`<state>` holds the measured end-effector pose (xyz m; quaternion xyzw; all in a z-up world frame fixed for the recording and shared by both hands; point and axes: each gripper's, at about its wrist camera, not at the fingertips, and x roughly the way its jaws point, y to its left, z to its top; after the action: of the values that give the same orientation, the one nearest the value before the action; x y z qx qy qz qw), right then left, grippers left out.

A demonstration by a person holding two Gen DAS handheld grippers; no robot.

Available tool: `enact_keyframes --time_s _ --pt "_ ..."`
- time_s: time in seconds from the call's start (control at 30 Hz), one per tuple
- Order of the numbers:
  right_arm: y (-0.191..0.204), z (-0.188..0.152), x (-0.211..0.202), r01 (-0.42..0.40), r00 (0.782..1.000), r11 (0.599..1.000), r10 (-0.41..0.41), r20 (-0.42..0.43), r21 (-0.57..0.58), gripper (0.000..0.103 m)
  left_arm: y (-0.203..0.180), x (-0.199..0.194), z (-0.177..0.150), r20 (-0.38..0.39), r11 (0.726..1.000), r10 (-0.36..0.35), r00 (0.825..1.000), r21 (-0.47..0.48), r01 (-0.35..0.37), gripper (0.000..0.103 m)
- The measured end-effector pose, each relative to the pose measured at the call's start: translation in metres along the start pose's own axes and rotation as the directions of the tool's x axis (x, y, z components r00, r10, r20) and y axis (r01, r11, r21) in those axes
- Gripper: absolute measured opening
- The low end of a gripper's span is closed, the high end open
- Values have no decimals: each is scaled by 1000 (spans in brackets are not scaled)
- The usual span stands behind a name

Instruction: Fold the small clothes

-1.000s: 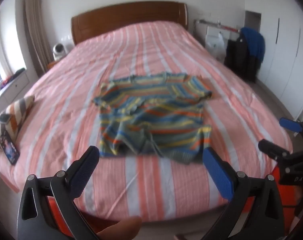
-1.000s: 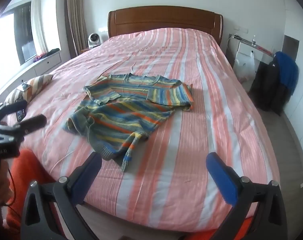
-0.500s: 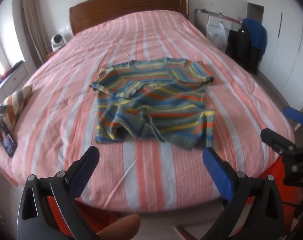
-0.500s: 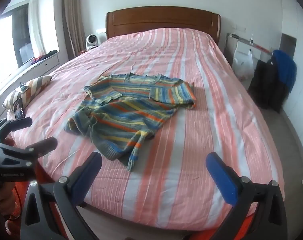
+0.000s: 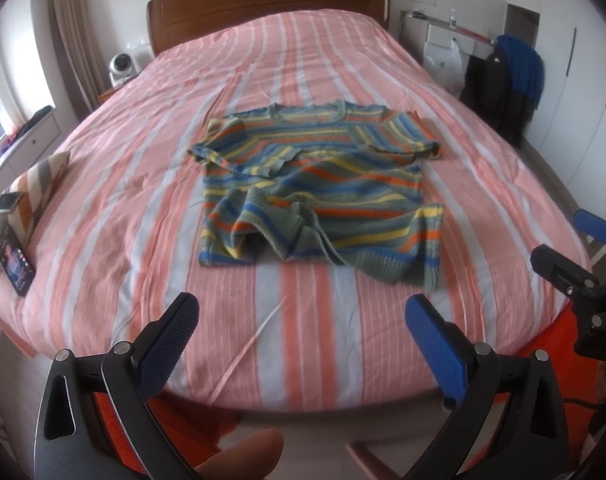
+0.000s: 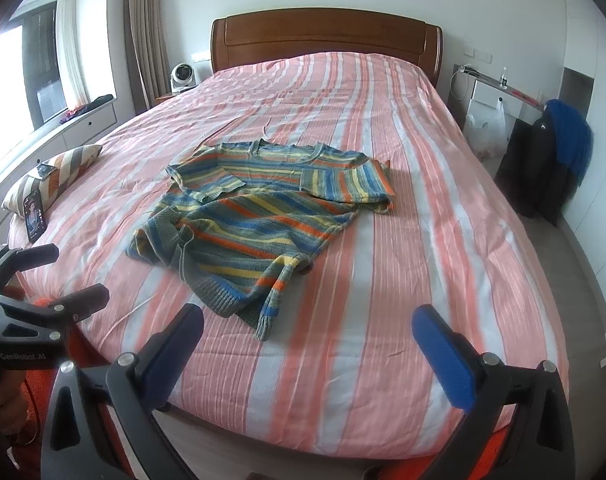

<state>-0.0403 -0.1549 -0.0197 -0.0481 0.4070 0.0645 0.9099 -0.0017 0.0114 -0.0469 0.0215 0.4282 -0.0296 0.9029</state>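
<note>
- While both tools hang short of the bed's foot, a striped sweater [image 5: 319,188] lies rumpled on the pink-and-white striped bedspread [image 5: 303,332], near the middle of the mattress, neckline toward the wooden headboard [image 5: 263,4] at 12 o'clock.
- At 9 o'clock in the left wrist view, a striped cushion [image 5: 27,188] sits at the bed's edge with a phone [image 5: 17,262] propped against it and a smaller object, too small to make out, resting on top.
- At 6 o'clock in that view, the left gripper [image 5: 301,320] is spread wide, blue pads apart with nothing between them, clear of the cloth.
- Just ahead of it, the sweater's hem is bunched and turned up at its left corner, while the right corner trails toward the foot of the bed.
- At 3 o'clock in the same view, the right gripper [image 6: 307,330] shows from the side; its own camera shows its fingers equally wide and empty, the sweater's hem corner just beyond them.
- At 2 o'clock, a blue garment [image 5: 521,64] drapes over dark luggage beside the white wardrobe.
- At 9 o'clock in the right wrist view, a hand [image 6: 1,368] grips the left tool's handle.
</note>
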Motion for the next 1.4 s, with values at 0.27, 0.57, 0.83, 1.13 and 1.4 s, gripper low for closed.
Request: enact_keyframes --time_s 0.27,0.57,0.83,1.13,1.4 --pt "1 -3 2 3 1000 1000 -3 -20 3 103 -4 0 -1 -5 1000 -4 1000 13 4 103" --pt "1 -3 2 12 1000 1000 -12 -12 3 103 -6 0 -1 -7 1000 -4 1000 14 4 103" --pt "2 -4 2 15 1000 1000 -14 -11 7 103 -6 -1 -3 -10 1000 -6 1000 14 6 103" --pt "1 -6 4 18 1000 1000 -17 -17 15 103 -9 0 -5 -16 1000 -10 1000 18 10 103" --pt "2 -7 4 18 1000 1000 -18 -17 14 103 -11 1 -7 -15 1000 -17 1000 21 18 103"
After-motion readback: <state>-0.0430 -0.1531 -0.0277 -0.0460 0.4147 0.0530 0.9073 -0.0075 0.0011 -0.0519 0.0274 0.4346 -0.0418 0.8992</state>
